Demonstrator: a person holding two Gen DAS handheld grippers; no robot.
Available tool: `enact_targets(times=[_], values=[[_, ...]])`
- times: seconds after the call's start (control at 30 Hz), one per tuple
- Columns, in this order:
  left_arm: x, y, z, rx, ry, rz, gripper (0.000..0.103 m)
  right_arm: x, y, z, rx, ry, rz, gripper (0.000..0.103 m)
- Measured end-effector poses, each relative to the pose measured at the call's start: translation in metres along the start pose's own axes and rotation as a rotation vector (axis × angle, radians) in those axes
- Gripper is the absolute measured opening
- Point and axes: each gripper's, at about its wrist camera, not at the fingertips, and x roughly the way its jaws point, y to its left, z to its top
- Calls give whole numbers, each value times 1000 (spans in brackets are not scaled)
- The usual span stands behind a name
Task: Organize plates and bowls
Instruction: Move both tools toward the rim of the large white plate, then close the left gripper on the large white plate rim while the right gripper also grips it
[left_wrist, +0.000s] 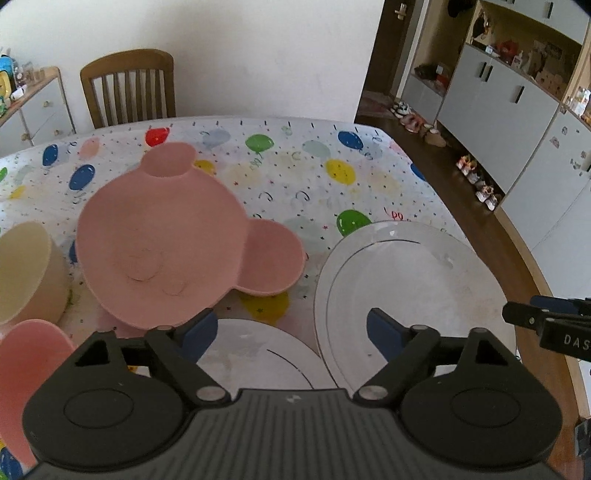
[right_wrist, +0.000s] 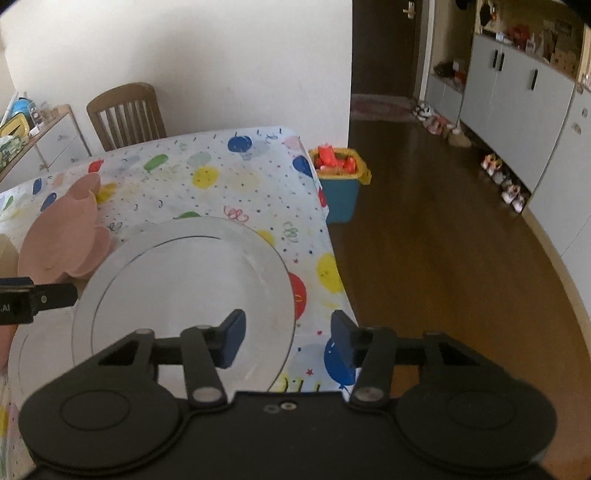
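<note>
**Hovering over the dishes, both grippers spread wide**

Covering the table (left_wrist: 369, 177) is a white cloth printed with coloured balloons, and every dish lies toward its near side. The largest is a white plate (left_wrist: 406, 273) with a thin dark ring, lying by the table's right edge and overlapping the rim of a second white plate (left_wrist: 255, 354) at the near edge. In the right wrist view the upper plate (right_wrist: 184, 273) reaches close to the right edge, with the lower one (right_wrist: 40, 354) showing at its left.

Left of the plates lies the pink bear-shaped plate (left_wrist: 162, 243), its ears toward the far and right sides, tilted up as if propped on something beneath it. A cream bowl (left_wrist: 26, 269) stands at the left edge just beside it, and a pink bowl (left_wrist: 33, 369) sits in the near left corner.

The left gripper (left_wrist: 291, 332) hangs above the lower plate, fingers released, grasping nothing. The right gripper (right_wrist: 288, 339) hangs over the upper plate's right rim, fingers likewise parted and holding nothing.

Beyond the far edge stands a wooden chair (left_wrist: 129, 88); a blue bin (right_wrist: 340, 184) sits off the far right corner.
</note>
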Motion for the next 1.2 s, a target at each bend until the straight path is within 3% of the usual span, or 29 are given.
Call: enact_targets(times=[0.1,0.37,0.47,0.6,0.7,1.07,1.2], values=[[8,1,1,-30,27,-2,84,7,0,3,-5,12,7,43],[26,3,5,-67,85,-52,58,20,-5,8,20,40,44,32],[32,5,7,-99,110,-72,50,24,-9,10,42,56,63,21],[33,7,11,-130,119,-84,48,31,-16,12,106,87,98,15],[35,8,15,-141,131,-111,34,32,-20,13,128,97,106,11],[48,16,20,-173,191,-164,14,36,-32,11,175,135,167,8],[50,13,22,-157,213,-167,13,35,-31,11,173,136,168,8]])
